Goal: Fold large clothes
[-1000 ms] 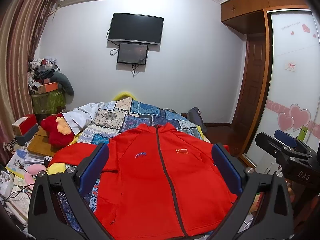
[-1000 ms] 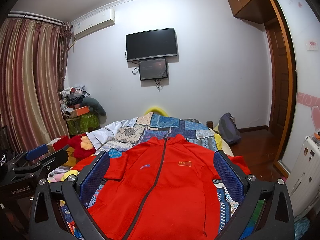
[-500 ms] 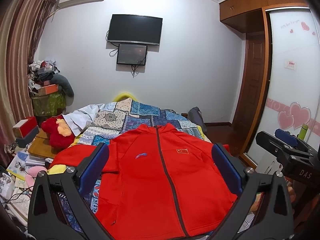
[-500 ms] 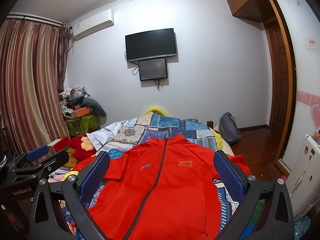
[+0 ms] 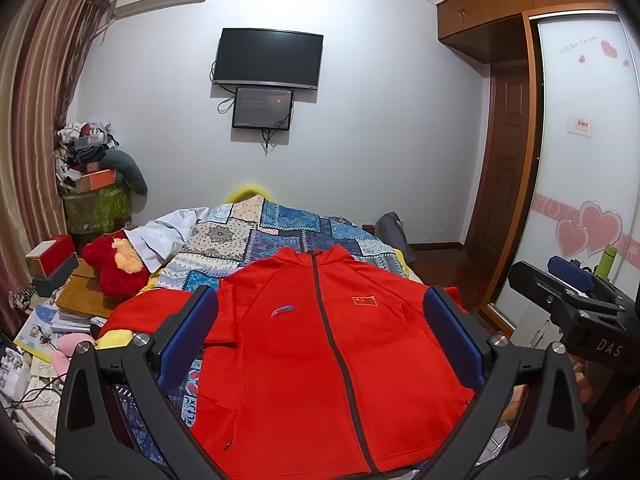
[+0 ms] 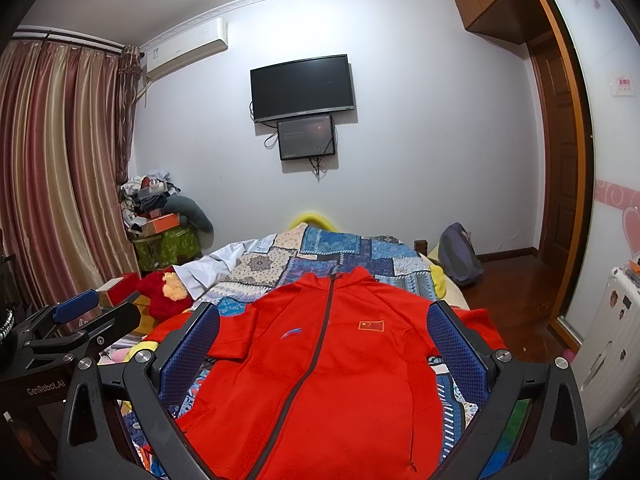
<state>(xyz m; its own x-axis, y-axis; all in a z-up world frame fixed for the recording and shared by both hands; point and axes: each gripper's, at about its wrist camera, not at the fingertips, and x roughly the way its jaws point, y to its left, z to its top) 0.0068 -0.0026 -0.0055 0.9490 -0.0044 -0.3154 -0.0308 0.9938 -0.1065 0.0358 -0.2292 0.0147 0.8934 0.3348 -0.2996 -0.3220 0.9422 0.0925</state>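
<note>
Hovering with jaws apart, each hand-held gripper (image 5: 320,320) (image 6: 323,332) hides the red jacket's (image 5: 320,380) sleeves and hem corners.

We held the right gripper (image 6: 323,344) wide apart above the bed | red zip jacket (image 6: 320,380) lay flat on the patchwork quilt (image 6: 320,248) | left gripper (image 6: 86,318) sat at frame left

Patchwork quilt (image 5: 256,236) on bed; red plush toy (image 5: 114,264) beside; wall TV (image 5: 268,58) above.
</note>
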